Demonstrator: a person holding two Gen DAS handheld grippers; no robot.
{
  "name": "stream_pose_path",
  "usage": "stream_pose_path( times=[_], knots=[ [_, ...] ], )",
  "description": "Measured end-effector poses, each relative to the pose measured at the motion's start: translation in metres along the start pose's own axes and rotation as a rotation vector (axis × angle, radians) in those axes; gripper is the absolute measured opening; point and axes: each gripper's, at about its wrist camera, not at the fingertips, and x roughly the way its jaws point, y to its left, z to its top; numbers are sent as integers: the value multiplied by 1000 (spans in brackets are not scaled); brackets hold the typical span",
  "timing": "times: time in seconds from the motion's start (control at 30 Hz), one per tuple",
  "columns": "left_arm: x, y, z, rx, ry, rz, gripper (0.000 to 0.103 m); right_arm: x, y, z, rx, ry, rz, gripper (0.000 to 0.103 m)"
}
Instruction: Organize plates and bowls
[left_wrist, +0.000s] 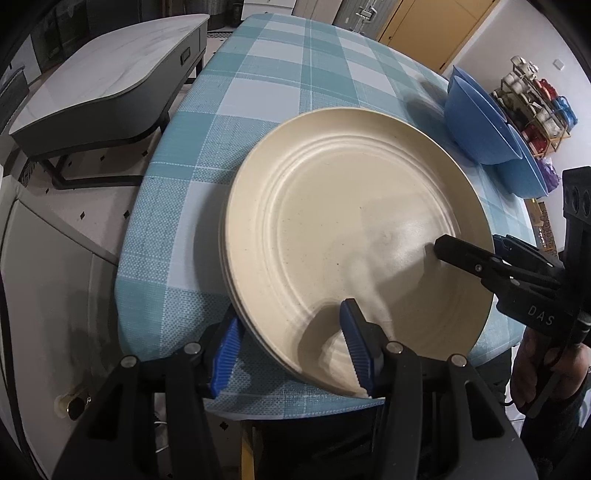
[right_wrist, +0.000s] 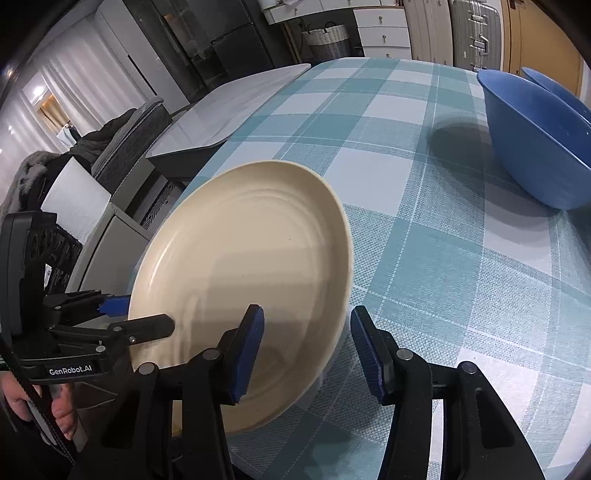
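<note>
Left tongs (left_wrist: 291, 354): my left pair stands apart, straddling the near rim of the cream round plate stack (left_wrist: 354, 236); one blue ribbed pad sits over the plate's inner face, the other outside the rim, neither pressing that I can see.
Right tongs (right_wrist: 306, 350): also parted; left pad over the plate's right edge, right pad over bare cloth. In the left wrist view its upper black finger lies over the top plate and a blue pad shows beyond the rim. No grip seen.
Cream plates: at least two stacked, resting on the table, offset slightly so the lower rim shows at the left edge. The stack sits at the near end of the table.
Blue bowls (left_wrist: 480, 122): deep plastic ones, nested or leaning together, far right on the table, well apart from the plates.
Table (left_wrist: 295, 66): covered in a teal-and-white checked cloth.
Hand (right_wrist: 62, 410): a person's fingers wrap the left handle.
Surroundings: grey-topped low side table (left_wrist: 103, 85) beside the left edge.
</note>
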Motion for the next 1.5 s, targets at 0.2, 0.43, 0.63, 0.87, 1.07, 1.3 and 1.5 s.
stream_pose_path(
  times=[0.2, 0.43, 0.63, 0.87, 1.07, 1.3, 1.5],
  knots=[
    [1, 0, 3, 1, 6, 9, 52, 1, 2, 2, -14, -2, -14, 47],
    [11, -14, 19, 39, 21, -2, 52, -1, -12, 12, -3, -11, -59, 46],
    [21, -23, 42, 61, 16, -5, 52, 0, -28, 27, 13, -20, -91, 46],
    [29, -24, 68, 71, 1, -6, 52, 7, -39, 50, 27, -24, -117, 46],
    [33, -19, 82, 48, -25, 12, 52, 16, -41, 67, 35, -28, -127, 46],
    [31, -16, 79, 53, -40, 13, 53, 15, -43, 65, 39, -36, -109, 46],
    [20, -15, 72, 52, -52, 54, 53, -5, -49, 55, 71, -84, -99, 46]
  ],
)
